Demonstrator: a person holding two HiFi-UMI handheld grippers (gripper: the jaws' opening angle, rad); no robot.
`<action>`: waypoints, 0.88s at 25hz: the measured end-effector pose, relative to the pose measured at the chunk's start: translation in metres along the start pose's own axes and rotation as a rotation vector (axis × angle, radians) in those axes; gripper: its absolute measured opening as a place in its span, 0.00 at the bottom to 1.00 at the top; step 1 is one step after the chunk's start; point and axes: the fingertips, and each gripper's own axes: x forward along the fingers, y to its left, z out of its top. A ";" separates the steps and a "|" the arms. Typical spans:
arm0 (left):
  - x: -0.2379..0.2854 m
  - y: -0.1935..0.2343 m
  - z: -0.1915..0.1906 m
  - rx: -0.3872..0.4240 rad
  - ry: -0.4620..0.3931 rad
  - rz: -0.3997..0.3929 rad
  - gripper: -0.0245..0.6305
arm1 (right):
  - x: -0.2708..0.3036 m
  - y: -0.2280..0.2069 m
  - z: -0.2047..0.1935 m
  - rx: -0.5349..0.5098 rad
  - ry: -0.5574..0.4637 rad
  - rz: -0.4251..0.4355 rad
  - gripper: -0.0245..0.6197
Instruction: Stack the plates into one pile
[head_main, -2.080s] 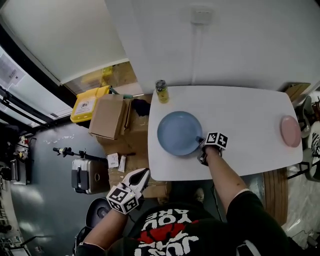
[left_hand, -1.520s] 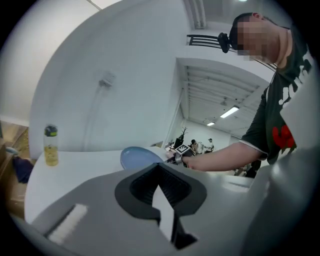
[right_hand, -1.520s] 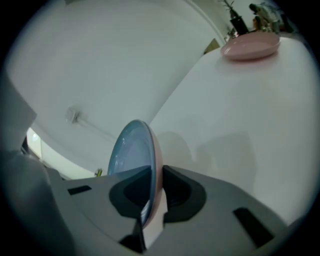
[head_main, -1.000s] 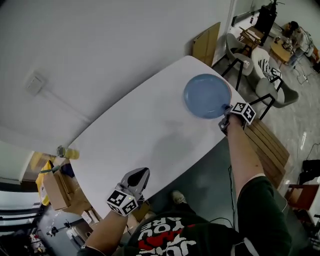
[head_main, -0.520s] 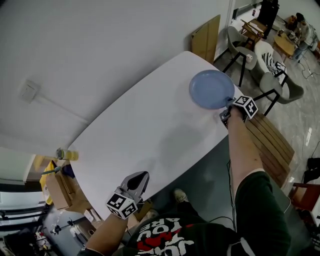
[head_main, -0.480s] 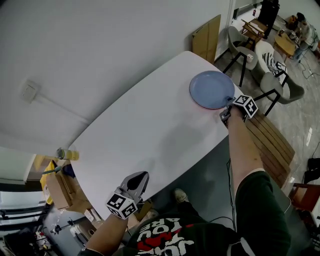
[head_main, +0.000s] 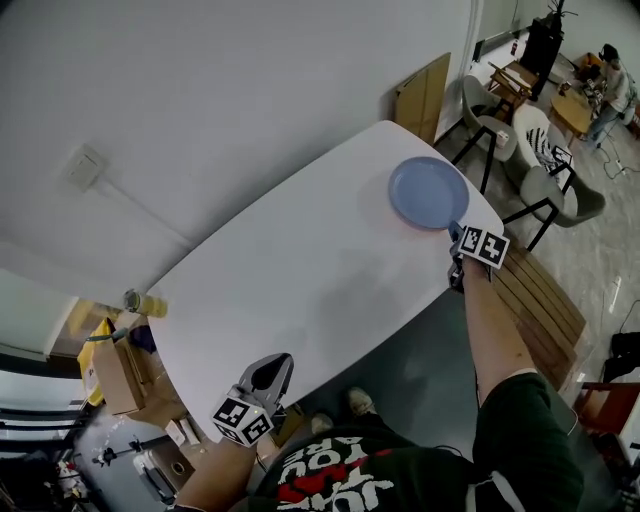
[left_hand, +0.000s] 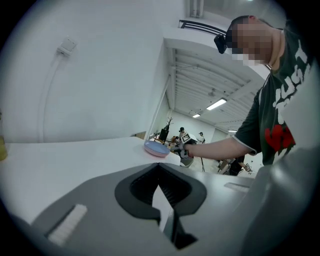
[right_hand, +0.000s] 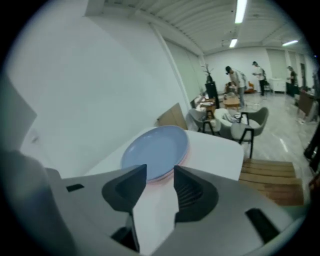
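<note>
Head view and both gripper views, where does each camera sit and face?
Head view: on the head, steeply down at the white table; both forearms, left gripper, right gripper.
Left gripper view: on that gripper, level across the table; shut fingers, own torso.
Right gripper view: on that gripper, down at the blue plate; its fingers, just opened, nothing between.
Shared: the blue plate.

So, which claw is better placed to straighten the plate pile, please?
Likely right. The right claw sits beside the blue plate, jaws just opening with nothing between them; the left claw, shut, is at the table's opposite end.
</note>
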 end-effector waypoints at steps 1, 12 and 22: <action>-0.008 0.003 0.001 -0.006 -0.013 0.005 0.05 | -0.014 0.018 -0.016 -0.029 0.000 0.072 0.28; -0.082 0.013 0.017 -0.005 -0.088 -0.020 0.05 | -0.193 0.222 -0.223 -0.443 0.214 0.660 0.07; 0.004 -0.012 0.051 0.029 -0.183 0.092 0.05 | -0.174 0.195 -0.073 -0.708 0.072 0.857 0.07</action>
